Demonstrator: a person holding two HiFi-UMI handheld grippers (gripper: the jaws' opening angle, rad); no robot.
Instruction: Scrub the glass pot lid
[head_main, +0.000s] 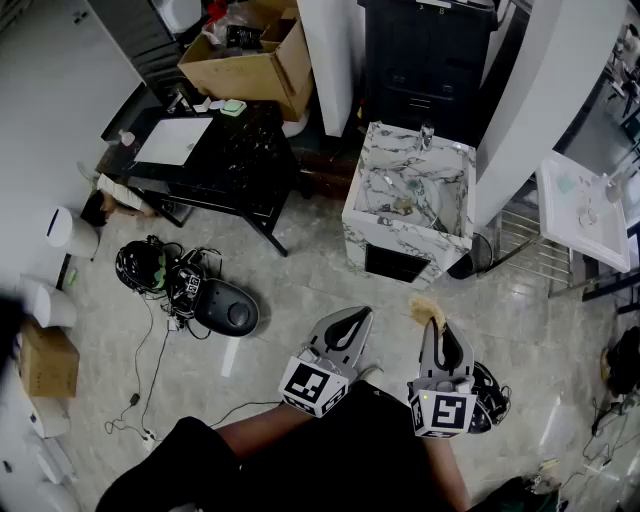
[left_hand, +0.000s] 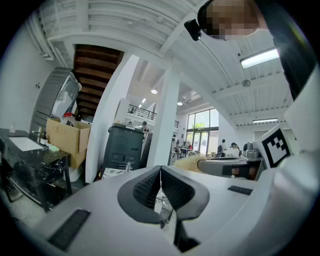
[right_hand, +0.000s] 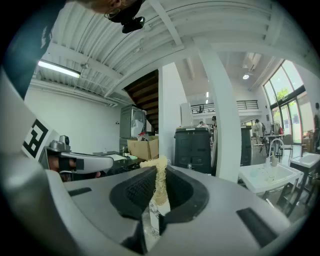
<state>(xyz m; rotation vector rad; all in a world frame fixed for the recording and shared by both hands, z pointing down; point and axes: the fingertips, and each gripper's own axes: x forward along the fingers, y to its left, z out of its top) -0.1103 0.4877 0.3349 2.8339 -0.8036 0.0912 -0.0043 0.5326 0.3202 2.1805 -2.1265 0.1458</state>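
My left gripper is held low over the floor in the head view. In its own view the left gripper is shut, with nothing between the pads. Beside it my right gripper is shut on a beige fibrous scrubber. In the right gripper view the scrubber sticks up from between the jaws of the right gripper. Ahead stands a marble sink with a faucet. Small things lie in its basin. I cannot make out a glass lid.
A black table and a cardboard box stand at the back left. A dark cabinet is behind the sink. A white basin is at the right. A helmet, dark gear and cables lie on the floor at the left.
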